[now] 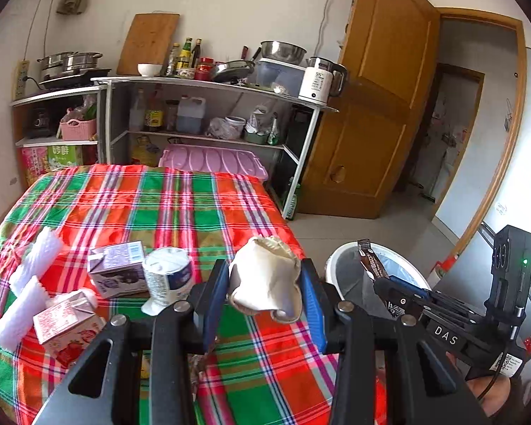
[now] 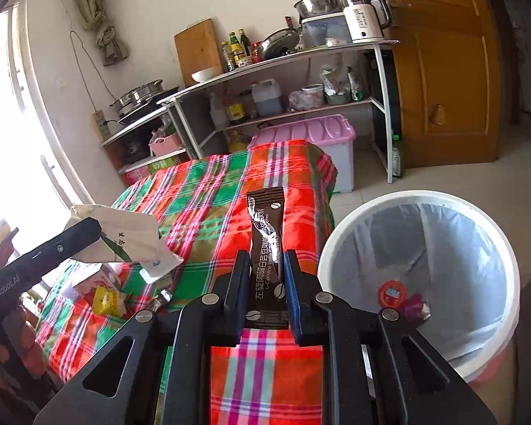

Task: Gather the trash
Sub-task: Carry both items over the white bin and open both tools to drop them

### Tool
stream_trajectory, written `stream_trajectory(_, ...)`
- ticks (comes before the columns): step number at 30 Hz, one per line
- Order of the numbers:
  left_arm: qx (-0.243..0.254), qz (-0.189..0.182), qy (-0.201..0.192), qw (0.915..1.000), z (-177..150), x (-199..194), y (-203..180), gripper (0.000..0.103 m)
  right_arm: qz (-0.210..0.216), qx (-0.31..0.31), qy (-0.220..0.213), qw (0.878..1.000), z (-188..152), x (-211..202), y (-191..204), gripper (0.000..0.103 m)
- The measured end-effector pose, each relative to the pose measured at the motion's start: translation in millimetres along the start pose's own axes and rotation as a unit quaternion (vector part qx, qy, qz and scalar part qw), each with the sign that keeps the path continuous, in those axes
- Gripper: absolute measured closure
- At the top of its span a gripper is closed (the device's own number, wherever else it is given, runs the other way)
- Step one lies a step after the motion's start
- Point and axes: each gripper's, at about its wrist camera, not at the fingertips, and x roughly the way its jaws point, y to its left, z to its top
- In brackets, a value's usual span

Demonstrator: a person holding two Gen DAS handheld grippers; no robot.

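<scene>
A brown coffee sachet [image 2: 267, 248] is clamped upright in the right hand-held gripper [image 2: 265, 301], its long axis running along the fingers, above the plaid-covered counter [image 2: 201, 191]. The lined trash bin [image 2: 421, 265] stands on the floor just to the right of that gripper, so the right hand is judged nearer to it and a short move rightward is called for. A crumpled white carton [image 1: 265, 276] is gripped by the left hand-held gripper [image 1: 265, 290], with the bin [image 1: 389, 269] further off to its right.
</scene>
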Motion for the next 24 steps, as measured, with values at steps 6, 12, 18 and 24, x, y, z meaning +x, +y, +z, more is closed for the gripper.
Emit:
stream_trajectory(6, 0.022, -0.042, 0.017, 0.9987, 4.0, 26.5, -40.8, 0.061, -0.033, 0.015, -0.003, 0.999, 1.9, -12.7, -33.7, 0.083)
stream_trajectory(12, 0.054, -0.063, 0.036, 0.9959, 3.8, 54.2, -80.0, 0.061, -0.065, 0.031, 0.009, 0.997, -1.8, -14.8, -68.6, 0.083)
stream_trajectory(18, 0.067, -0.096, 0.068, 0.9907, -1.3, 85.1, -114.3, 0.061, -0.093, 0.051, 0.024, 0.994, -7.1, -12.0, -105.9, 0.083)
stream_trajectory(24, 0.092, -0.1, 0.103, 0.9854, -11.9, 114.6, -144.1, 0.06, -0.124, 0.062, 0.047, 0.989, -14.2, -3.7, -133.9, 0.083)
